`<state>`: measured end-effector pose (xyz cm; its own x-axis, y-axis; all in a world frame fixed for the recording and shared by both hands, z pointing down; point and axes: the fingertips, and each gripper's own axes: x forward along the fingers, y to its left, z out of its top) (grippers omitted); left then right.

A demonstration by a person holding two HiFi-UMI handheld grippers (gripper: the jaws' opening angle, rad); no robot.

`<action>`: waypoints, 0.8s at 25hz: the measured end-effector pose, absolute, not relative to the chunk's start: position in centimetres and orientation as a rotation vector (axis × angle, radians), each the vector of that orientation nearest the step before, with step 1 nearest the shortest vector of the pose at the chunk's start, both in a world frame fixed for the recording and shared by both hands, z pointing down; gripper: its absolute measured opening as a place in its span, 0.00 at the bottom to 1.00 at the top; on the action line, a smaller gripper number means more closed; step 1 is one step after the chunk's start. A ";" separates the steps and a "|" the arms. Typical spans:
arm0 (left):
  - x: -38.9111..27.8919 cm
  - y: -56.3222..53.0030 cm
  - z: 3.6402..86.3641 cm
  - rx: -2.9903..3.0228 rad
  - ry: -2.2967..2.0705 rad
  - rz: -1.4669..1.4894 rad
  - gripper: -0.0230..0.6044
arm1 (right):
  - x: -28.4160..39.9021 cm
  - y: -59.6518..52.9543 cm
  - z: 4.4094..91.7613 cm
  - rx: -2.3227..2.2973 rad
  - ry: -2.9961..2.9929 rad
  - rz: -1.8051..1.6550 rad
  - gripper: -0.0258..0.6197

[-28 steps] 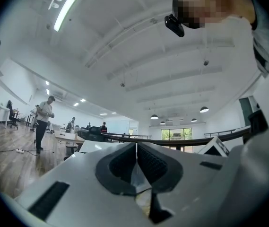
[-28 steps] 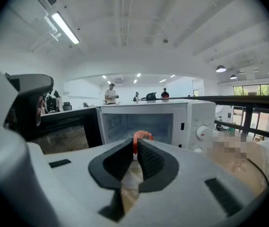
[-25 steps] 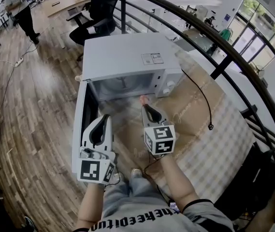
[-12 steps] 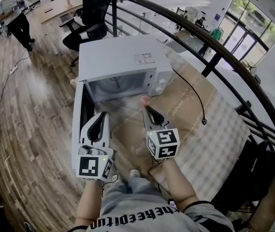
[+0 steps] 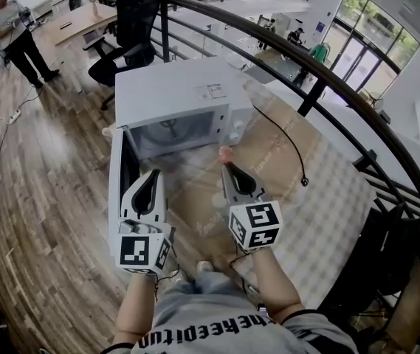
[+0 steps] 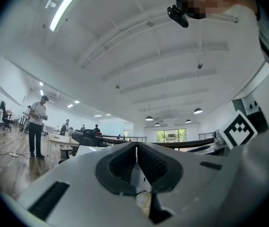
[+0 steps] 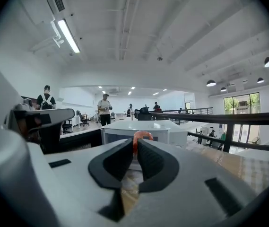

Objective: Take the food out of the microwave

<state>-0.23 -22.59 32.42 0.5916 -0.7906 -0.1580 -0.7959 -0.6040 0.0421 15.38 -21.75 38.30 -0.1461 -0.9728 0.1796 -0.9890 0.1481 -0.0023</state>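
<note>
Right claw near level before microwave, pink food between pads.

Head cam steep down; gripper cams level; microwave in head+right.

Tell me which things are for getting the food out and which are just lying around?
For the job:
- microwave
- its open door
- orange-pink food
- right gripper, pinching the food

Just lying about:
- black cable
- office chair
- railing
</note>
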 end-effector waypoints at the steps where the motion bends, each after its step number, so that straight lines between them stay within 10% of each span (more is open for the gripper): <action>1: -0.2 -22.5 32.4 -2.773 1.375 0.255 0.05 | 15.4 -21.5 38.0 1.964 -2.274 0.173 0.09; 20: 0.0 -20.2 31.1 -2.773 1.327 0.255 0.05 | 15.8 -16.0 33.2 2.061 -2.264 0.012 0.09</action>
<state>0.01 -20.19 31.14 0.6167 -0.7680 -0.1727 -0.7774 -0.6287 0.0200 15.84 -15.96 33.18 -0.0921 -0.9937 0.0641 -0.9943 0.0953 0.0481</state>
